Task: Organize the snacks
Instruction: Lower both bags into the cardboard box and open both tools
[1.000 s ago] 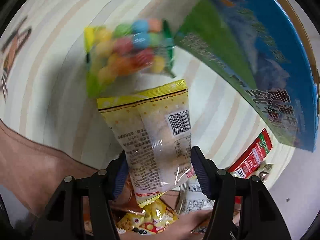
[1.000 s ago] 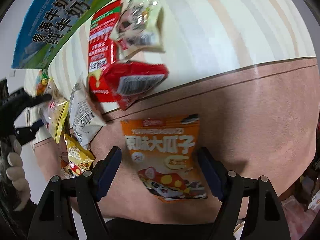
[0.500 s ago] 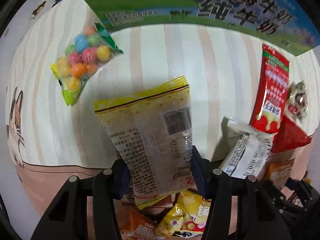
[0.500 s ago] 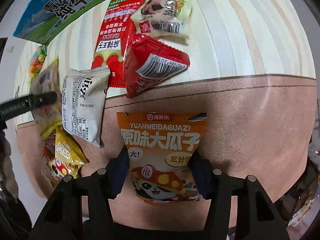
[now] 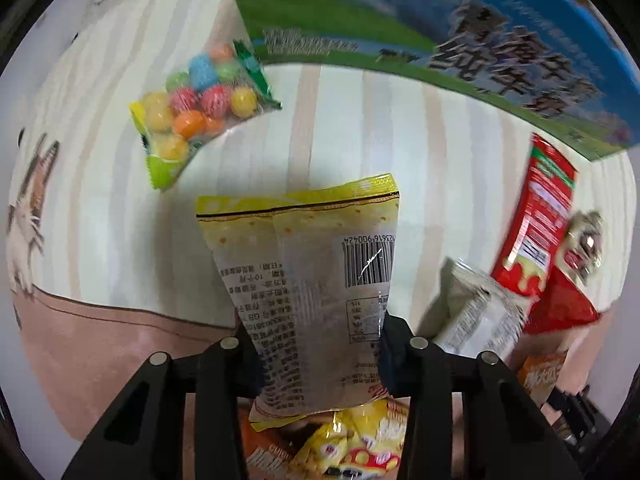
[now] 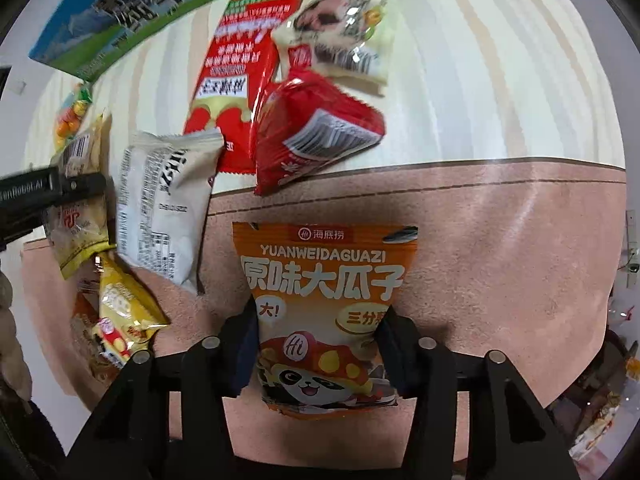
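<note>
Since half a second before, the left gripper [image 5: 316, 356] had swung slightly, the clear bag of coloured candy balls [image 5: 196, 108] sitting nearer centre. Its jaws stayed pinched on the yellow-topped clear snack packet [image 5: 308, 280] (barcode side up), raised above the striped table [image 5: 400, 128]. The right gripper [image 6: 320, 356] still squeezed the orange sunflower-seed pouch [image 6: 324, 292] over the pink table border [image 6: 500, 260].
</note>
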Motion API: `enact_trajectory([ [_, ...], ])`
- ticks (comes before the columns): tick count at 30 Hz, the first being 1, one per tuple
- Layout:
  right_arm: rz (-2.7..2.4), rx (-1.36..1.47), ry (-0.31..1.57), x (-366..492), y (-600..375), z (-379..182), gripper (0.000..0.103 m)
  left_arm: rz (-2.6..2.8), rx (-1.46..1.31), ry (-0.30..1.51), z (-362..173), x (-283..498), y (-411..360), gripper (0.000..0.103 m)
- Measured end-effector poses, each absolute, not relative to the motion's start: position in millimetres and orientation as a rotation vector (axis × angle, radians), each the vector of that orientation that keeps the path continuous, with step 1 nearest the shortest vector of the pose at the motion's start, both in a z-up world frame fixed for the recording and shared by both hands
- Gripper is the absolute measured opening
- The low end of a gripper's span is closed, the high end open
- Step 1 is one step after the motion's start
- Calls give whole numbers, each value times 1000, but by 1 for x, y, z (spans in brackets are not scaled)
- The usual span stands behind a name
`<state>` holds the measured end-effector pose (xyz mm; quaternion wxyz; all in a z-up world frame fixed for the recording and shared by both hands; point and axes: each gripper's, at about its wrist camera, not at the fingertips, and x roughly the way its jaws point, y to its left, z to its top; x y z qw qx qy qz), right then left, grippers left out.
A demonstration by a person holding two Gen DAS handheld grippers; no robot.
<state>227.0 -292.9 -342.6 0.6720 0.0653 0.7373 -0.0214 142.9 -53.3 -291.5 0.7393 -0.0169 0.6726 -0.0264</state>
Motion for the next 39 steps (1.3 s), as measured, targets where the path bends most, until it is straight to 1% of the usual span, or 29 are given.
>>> enact_trajectory([
  [5, 1, 228, 1613, 235, -313, -291, 53, -116, 5, 1420, -248, 129, -61, 37],
  [7, 33, 256, 1579, 242, -314, -268, 53, -157, -4, 1396, -217, 120, -53, 37],
  [9, 74, 276, 1544, 256, -310, -240, 53, -200, -17, 1354, -185, 132, -62, 37],
  [10, 95, 289, 1520, 266, -308, -228, 53, -222, -20, 1335, -174, 131, -50, 37],
  [11, 122, 301, 1496, 277, -309, -214, 53, -244, -26, 1314, -157, 143, -49, 37],
  [13, 176, 327, 1448, 303, -300, -191, 53, -288, -39, 1284, -124, 212, -35, 37],
  [15, 209, 331, 1402, 339, -282, -175, 53, -321, -40, 1260, -109, 269, -40, 37],
  [17, 227, 313, 1352, 370, -271, -161, 53, -336, -15, 1249, -105, 303, -48, 37],
  [19, 232, 288, 1311, 401, -259, -151, 53, -332, 2, 1255, -115, 350, -49, 37],
  [21, 229, 269, 1296, 436, -249, -148, 53, -331, 29, 1304, -123, 382, -57, 37],
  [25, 210, 284, 1323, 484, -229, -169, 53, -290, 36, 1430, -143, 440, -53, 37],
  [29, 185, 356, 1362, 518, -217, -216, 53, -260, 52, 1548, -180, 472, -50, 38],
  [33, 176, 383, 1454, 534, -210, -272, 53, -236, 66, 1625, -205, 484, -50, 38],
  [37, 195, 399, 1527, 538, -201, -303, 53, -225, 85, 1686, -231, 493, -49, 38],
  [38, 200, 413, 1557, 539, -200, -312, 55, -209, 100, 1699, -236, 494, -49, 38],
  [39, 195, 418, 1585, 541, -199, -320, 55, -198, 110, 1710, -240, 494, -48, 38],
])
